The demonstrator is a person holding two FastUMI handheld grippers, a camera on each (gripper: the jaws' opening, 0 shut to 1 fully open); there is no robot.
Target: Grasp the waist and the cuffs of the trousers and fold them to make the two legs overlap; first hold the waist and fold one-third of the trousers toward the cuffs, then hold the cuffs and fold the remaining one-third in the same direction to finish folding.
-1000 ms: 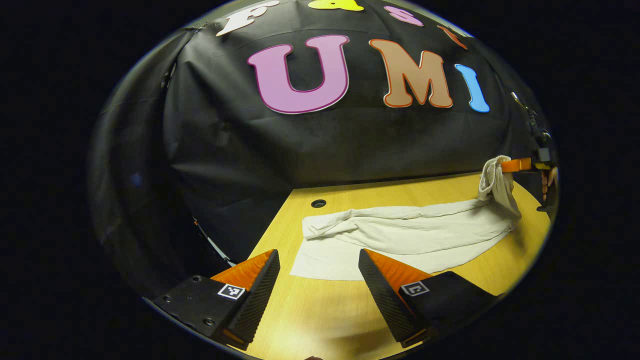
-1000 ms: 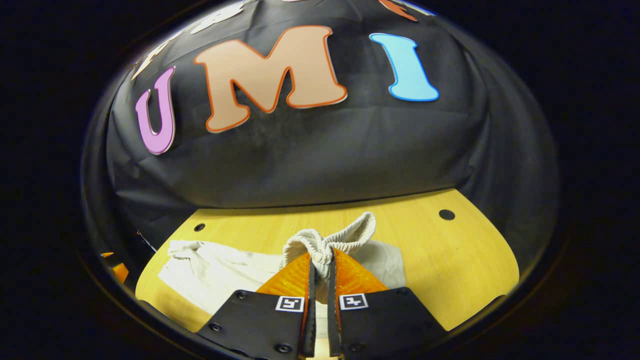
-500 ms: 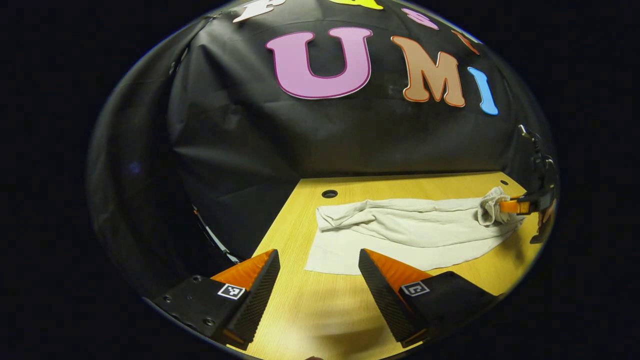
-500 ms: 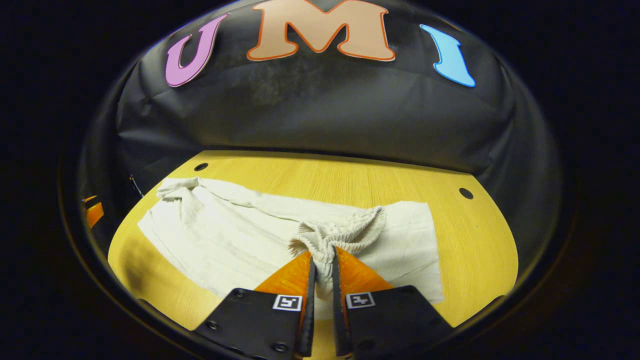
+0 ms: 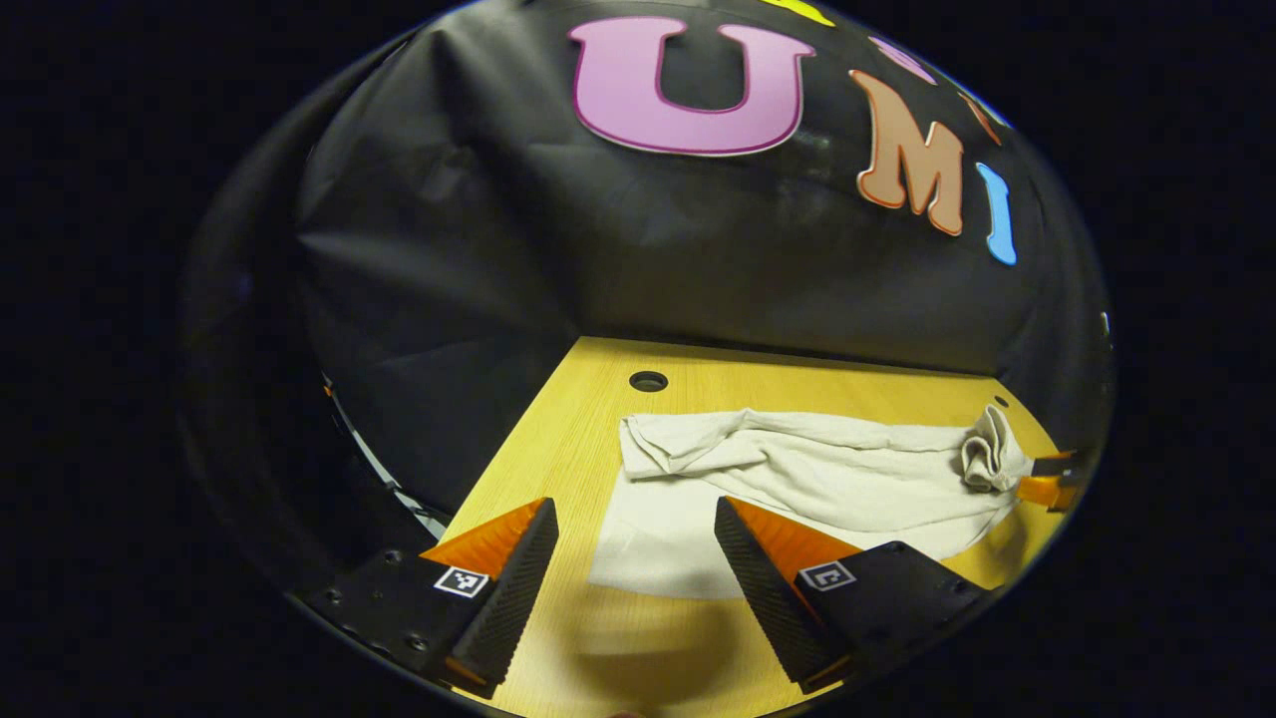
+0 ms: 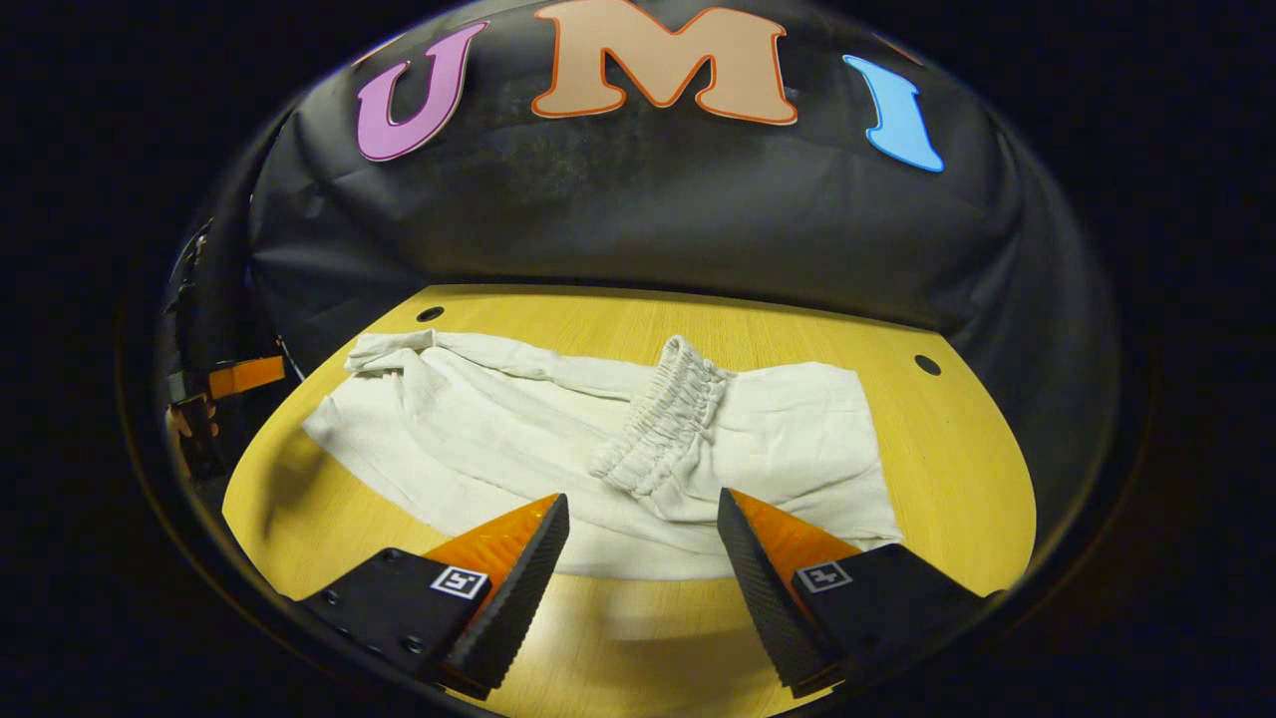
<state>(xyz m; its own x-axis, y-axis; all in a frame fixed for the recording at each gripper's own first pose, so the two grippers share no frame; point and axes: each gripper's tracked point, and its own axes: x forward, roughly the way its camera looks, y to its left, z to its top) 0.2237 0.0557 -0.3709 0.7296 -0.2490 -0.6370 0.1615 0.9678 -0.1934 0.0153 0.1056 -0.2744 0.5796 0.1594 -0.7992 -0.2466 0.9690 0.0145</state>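
Observation:
Off-white trousers (image 6: 478, 439) lie across the yellow table (image 6: 957, 469). Their elastic waistband (image 6: 663, 414) is folded over and rests on top of the legs. The crumpled cuffs (image 6: 384, 349) lie at the far left. My right gripper (image 6: 643, 529) is open just short of the waistband, holding nothing. In the left gripper view the trousers (image 5: 797, 479) stretch to the right, with the waistband (image 5: 987, 454) bunched at the far end beside the right gripper (image 5: 1052, 489). My left gripper (image 5: 633, 529) hangs open above the near cuff edge. The left gripper (image 6: 234, 377) is also at the left edge of the right gripper view.
The table has round holes near its back edge (image 5: 648, 380) (image 6: 430, 313) (image 6: 927, 365). The black cloth wall rises close behind the table. Bare wood lies in front of the trousers (image 6: 618, 638) and to their right.
My right gripper lowered the waistband onto the legs, opened and let it go, then drew back a little. My left gripper stayed open and shifted slightly nearer the cuff end.

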